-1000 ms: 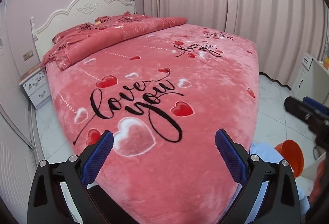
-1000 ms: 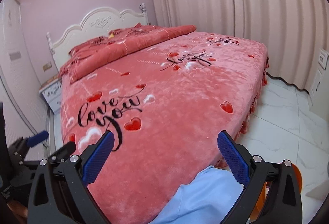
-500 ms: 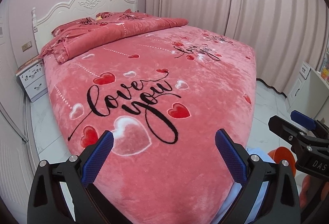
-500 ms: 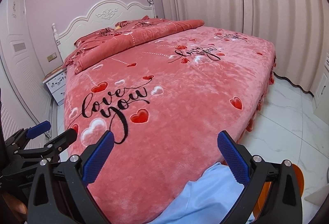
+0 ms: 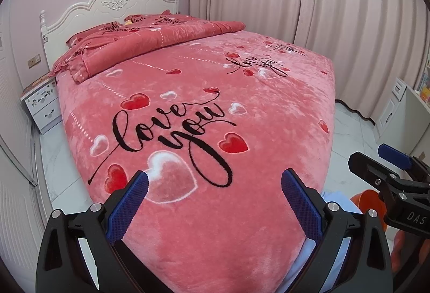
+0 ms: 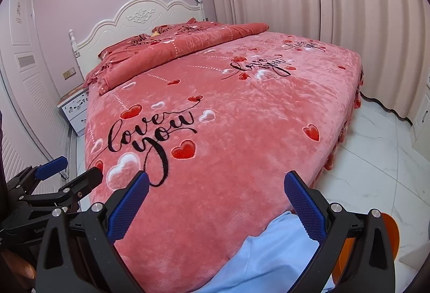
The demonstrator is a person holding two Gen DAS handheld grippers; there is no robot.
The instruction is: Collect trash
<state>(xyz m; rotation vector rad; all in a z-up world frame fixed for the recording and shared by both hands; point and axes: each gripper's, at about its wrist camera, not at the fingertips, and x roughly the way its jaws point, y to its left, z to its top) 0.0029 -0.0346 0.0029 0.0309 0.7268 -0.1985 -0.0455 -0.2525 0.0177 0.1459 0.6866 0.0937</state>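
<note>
Jaws on both tools stand wide apart with nothing between them. I'm holding the left gripper (image 5: 214, 195) and the right gripper (image 6: 216, 196) side by side over the foot of the bed (image 5: 188, 94), and I read that as a scanning posture: raised and level so each wrist view takes in the whole room ahead of the jaws.

No trash shows anywhere I can see. The pink blanket (image 6: 242, 110) ahead of the jaws lies smooth, with the quilt (image 5: 150, 45) folded far beyond them by the headboard (image 5: 107, 5). The marble floor (image 6: 376, 158), right of the right jaws, looks bare.

Below and right of the right jaws sits an orange bin (image 6: 392, 233), part hidden behind the tool; I judge it is where the trash goes, kept close for that reason. A pale blue cloth (image 6: 268, 252) shows just beneath the jaws. I can't tell what it is.
</note>
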